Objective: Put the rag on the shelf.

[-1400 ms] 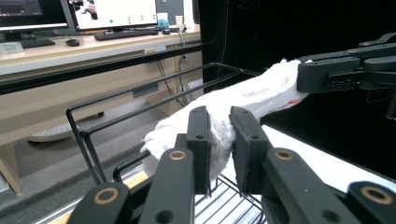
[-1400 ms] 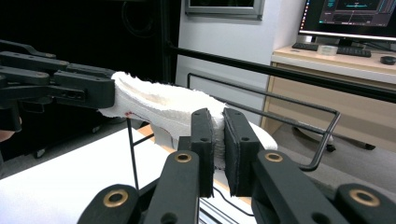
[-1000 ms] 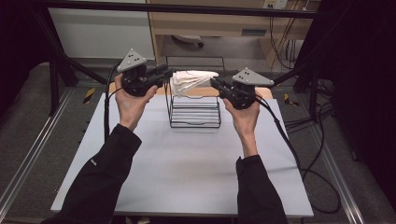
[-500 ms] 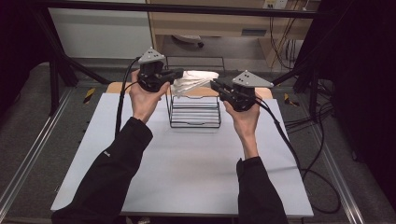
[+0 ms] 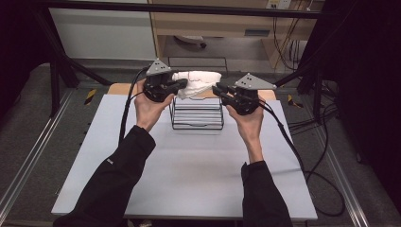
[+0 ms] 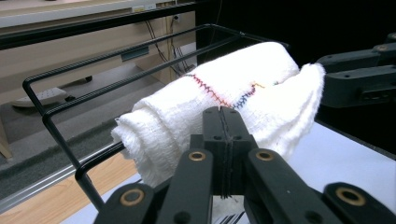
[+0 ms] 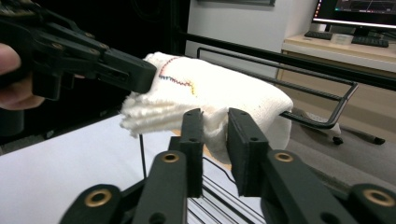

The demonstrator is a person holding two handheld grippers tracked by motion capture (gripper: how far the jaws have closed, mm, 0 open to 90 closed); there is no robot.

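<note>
Leftward, left gripper [image 5: 182,84] shifted in (fingers together); right gripper [image 5: 218,90] fingers parting beside towel [image 5: 196,81].

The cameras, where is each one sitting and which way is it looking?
High view: sits above the person's side, looks forward and down on the table; both forearms, the left gripper and right gripper show.
Left gripper view: rides the left gripper, looks along its shut jaws at the white towel on the wire rack.
Right gripper view: rides the right gripper, looks along its parted jaws at the towel; part of a hand shows.
Both gripper views share the towel, the rack and the other gripper.
</note>
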